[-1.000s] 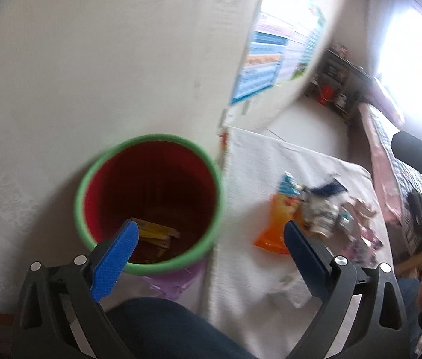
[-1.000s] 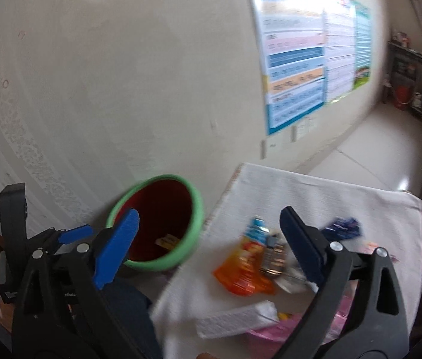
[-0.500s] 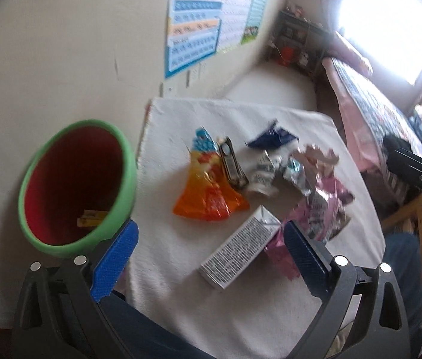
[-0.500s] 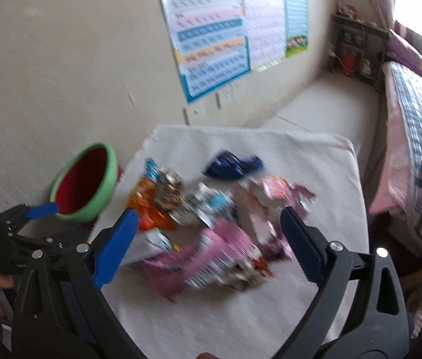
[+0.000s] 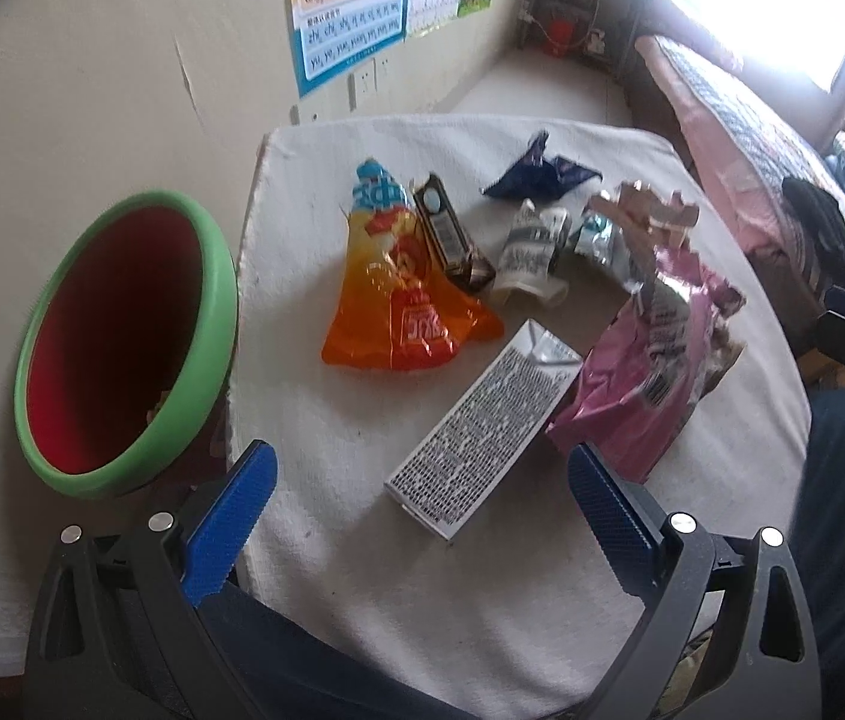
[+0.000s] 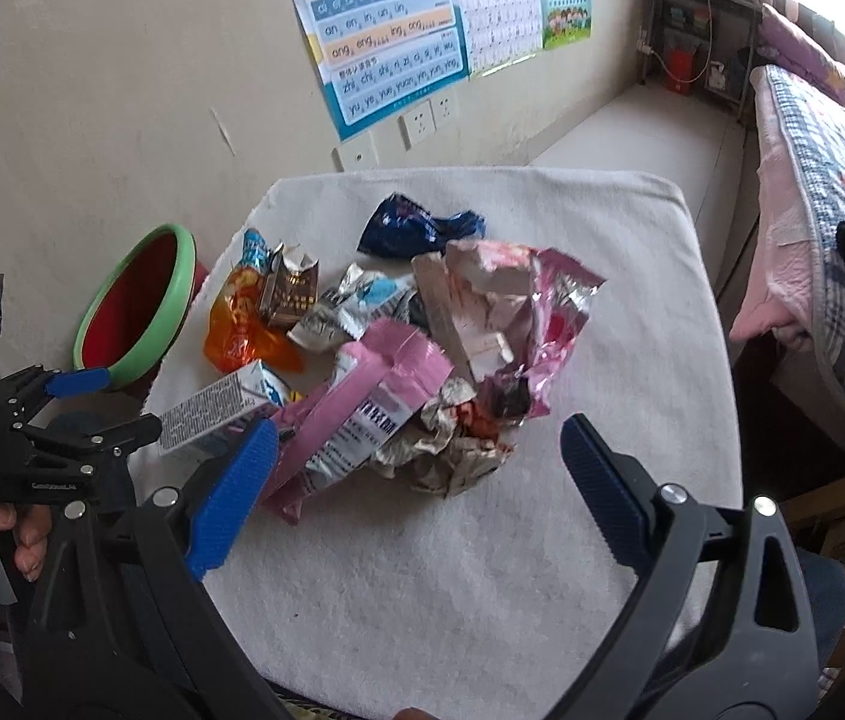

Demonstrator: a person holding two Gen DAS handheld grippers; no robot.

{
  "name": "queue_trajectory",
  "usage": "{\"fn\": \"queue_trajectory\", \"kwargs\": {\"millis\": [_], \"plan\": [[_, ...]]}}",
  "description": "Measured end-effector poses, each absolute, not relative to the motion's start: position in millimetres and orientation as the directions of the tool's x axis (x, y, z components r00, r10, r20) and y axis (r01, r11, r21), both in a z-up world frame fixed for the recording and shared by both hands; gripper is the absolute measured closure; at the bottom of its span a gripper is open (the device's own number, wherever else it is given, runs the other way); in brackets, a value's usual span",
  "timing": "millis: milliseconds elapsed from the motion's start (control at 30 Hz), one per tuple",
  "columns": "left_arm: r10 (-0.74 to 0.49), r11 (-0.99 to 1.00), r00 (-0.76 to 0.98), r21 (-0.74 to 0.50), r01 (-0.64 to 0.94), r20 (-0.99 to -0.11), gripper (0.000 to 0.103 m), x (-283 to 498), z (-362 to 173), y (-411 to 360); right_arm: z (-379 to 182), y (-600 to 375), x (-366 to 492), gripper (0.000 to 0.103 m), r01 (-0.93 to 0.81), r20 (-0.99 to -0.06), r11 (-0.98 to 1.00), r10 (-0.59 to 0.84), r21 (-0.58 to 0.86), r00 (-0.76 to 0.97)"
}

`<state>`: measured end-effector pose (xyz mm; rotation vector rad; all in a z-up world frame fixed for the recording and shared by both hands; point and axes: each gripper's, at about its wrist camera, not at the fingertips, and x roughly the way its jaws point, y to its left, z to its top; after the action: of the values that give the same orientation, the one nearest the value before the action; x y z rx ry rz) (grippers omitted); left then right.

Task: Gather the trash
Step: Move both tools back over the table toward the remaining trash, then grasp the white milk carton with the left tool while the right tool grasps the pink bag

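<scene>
On the white cloth-covered table (image 6: 542, 540) lies a heap of trash, and the red bin with a green rim (image 5: 122, 336) stands just beside the table's left edge, near the wall. Biggest in the heap is the pink foil bag (image 6: 506, 300), crumpled, with a pink flat packet (image 6: 362, 408) touching it in front. Next comes the orange snack bag (image 5: 398, 294), which lies nearest to the bin. A grey carton with small print (image 5: 482, 426) lies on its side between the orange bag and the pink packet. A dark blue wrapper (image 6: 416, 228) lies at the far side, a little apart. Both tools hang over the near edge of the table and hold nothing: the left gripper (image 5: 422, 510) has its jaws wide apart, and the right gripper (image 6: 416, 480) also.
</scene>
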<state>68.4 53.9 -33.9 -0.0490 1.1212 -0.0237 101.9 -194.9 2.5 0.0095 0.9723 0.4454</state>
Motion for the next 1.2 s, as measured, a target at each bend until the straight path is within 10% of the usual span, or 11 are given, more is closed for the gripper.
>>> {"fn": "queue_trajectory", "kwargs": {"millis": [633, 867, 1200], "plan": [[-0.031, 0.991, 0.322, 0.013, 0.135, -0.946, 0.011, 103.8, -69.6, 39.9, -52.6, -135.9, 125.3, 0.018, -0.375, -0.881, 0.899, 0.353, 0.226, 0.314], [-0.074, 0.989, 0.275, -0.035, 0.146, -0.958, 0.051, 101.9, -81.1, 35.8, -62.8, -132.3, 134.3, 0.056, -0.385, -0.887, 0.893, 0.359, 0.235, 0.291], [-0.132, 0.989, 0.317, -0.105, 0.100, -0.939, 0.063, 88.2, -64.0, 42.9, -38.7, -137.5, 127.4, 0.068, -0.426, -0.853, 0.865, 0.416, 0.264, 0.316]]}}
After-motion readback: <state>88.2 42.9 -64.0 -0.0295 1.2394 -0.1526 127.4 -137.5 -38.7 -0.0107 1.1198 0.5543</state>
